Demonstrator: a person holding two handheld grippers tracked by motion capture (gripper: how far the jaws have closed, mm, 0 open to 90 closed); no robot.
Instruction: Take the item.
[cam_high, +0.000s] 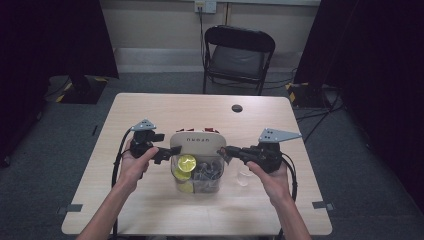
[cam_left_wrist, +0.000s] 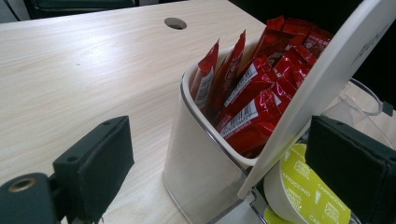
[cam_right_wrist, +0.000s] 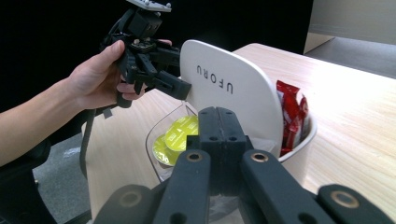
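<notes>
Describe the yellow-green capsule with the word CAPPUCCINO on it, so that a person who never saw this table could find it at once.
Start at the white organiser in the middle of the wooden table, between the two grippers. Behind its upright white panel are red sachets; in front is a clear bin. The capsule lies in the bin's left part, nearest the left gripper. Its bright yellow-green lid sets it apart from the dark capsules beside it.

The lower parts of the red sachets (cam_left_wrist: 252, 100) are hidden inside the white holder (cam_left_wrist: 201, 154). The yellow-lidded capsules (cam_left_wrist: 310, 191) are partly covered by the tilted white panel (cam_left_wrist: 327, 79) and cut off by the bottom edge. In the high view, the grey contents of the clear bin (cam_high: 207, 172) are too small to be identified.
</notes>
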